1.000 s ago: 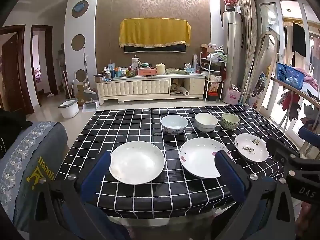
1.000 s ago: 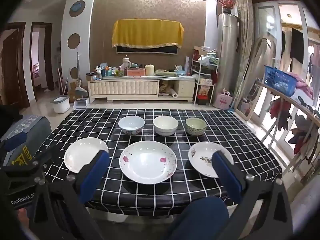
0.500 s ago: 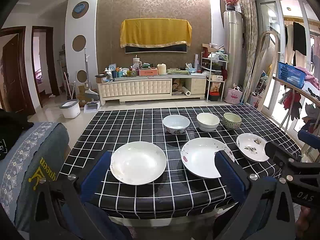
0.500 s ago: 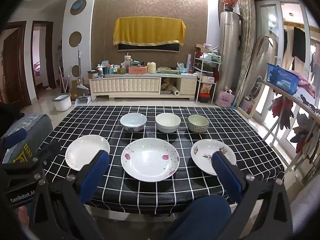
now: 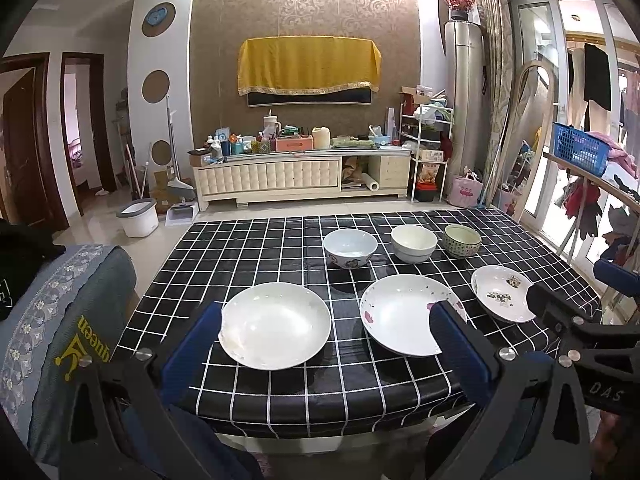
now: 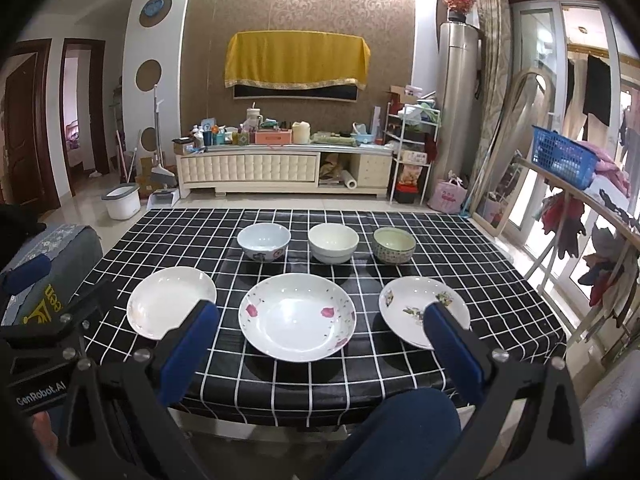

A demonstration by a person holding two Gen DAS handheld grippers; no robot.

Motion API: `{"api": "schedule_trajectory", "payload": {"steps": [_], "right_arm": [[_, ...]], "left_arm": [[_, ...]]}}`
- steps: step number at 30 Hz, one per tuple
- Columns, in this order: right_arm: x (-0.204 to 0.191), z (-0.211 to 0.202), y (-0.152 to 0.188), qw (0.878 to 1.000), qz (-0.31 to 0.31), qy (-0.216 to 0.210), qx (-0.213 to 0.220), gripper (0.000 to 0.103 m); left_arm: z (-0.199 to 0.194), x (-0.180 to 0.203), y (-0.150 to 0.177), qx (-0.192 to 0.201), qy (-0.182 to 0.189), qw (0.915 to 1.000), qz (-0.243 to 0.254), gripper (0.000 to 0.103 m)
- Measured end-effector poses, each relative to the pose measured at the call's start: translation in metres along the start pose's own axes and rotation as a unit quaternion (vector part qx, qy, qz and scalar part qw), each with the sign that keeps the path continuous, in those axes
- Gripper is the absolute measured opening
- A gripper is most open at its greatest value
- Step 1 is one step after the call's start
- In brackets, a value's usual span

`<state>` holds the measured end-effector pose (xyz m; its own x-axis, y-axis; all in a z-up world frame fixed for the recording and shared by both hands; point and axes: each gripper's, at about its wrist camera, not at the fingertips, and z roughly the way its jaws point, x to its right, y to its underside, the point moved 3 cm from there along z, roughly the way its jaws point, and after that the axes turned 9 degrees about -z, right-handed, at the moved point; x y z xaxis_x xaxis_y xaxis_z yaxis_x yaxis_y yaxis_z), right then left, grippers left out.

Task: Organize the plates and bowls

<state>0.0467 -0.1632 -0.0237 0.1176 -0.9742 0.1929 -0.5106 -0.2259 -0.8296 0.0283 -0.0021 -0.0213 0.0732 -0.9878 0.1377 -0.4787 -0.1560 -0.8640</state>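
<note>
Checkered bench: three plates in front, three bowls behind. Left gripper and right gripper fingers spread wide, empty. Only right wrist view shows whole floral plate.

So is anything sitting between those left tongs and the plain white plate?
Nothing visible. The left tongs are open, short of the table's near edge, and only bare checked tablecloth lies before the plain white plate.

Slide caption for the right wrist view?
Open right gripper faces three plates and three bowls on a checked tablecloth.
</note>
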Motion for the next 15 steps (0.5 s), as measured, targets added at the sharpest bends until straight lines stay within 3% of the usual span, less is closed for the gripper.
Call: {"api": "schedule_trajectory", "payload": {"steps": [15], "right_arm": [[0.0011,0.0038,0.003,1.0,0.002,0.004,-0.012,0.103]], "left_arm": [[-0.0007,-0.0002,0.0023,0.0,-0.003,1.0,0.001,0.103]]}}
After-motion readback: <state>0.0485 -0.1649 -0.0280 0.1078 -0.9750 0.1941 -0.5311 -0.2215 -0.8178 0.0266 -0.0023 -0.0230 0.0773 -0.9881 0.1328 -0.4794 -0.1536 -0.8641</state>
